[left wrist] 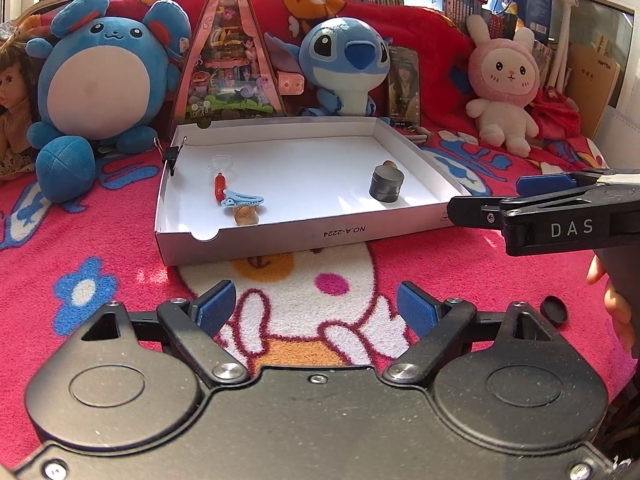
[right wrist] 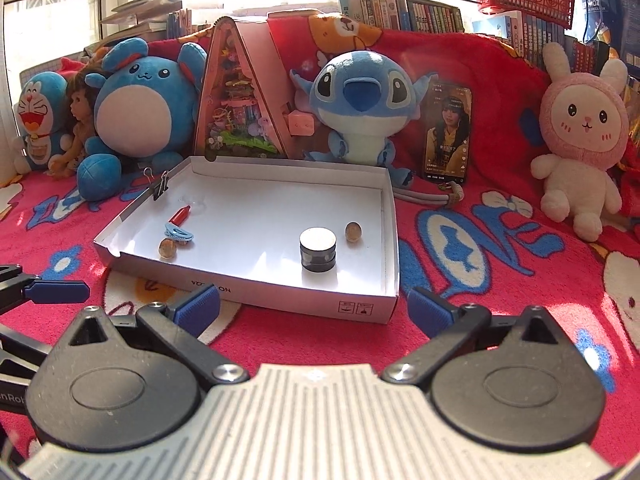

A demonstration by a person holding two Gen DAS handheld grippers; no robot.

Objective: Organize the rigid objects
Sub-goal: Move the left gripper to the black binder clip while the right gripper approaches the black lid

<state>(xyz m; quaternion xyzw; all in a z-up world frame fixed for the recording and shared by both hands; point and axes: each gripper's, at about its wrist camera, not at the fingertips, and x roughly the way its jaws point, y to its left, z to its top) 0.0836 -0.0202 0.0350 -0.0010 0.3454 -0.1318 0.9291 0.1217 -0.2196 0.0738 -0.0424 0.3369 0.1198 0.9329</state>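
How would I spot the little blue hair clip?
Find the shallow white box on the red blanket. Near its left wall, the blue hair clip lies between a red pen-like stick and a brown ball, the box's only blue thing.

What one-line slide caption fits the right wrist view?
Open right gripper hovers before a shallow white box holding a dark round tin, blue hair clip and red-capped tube.
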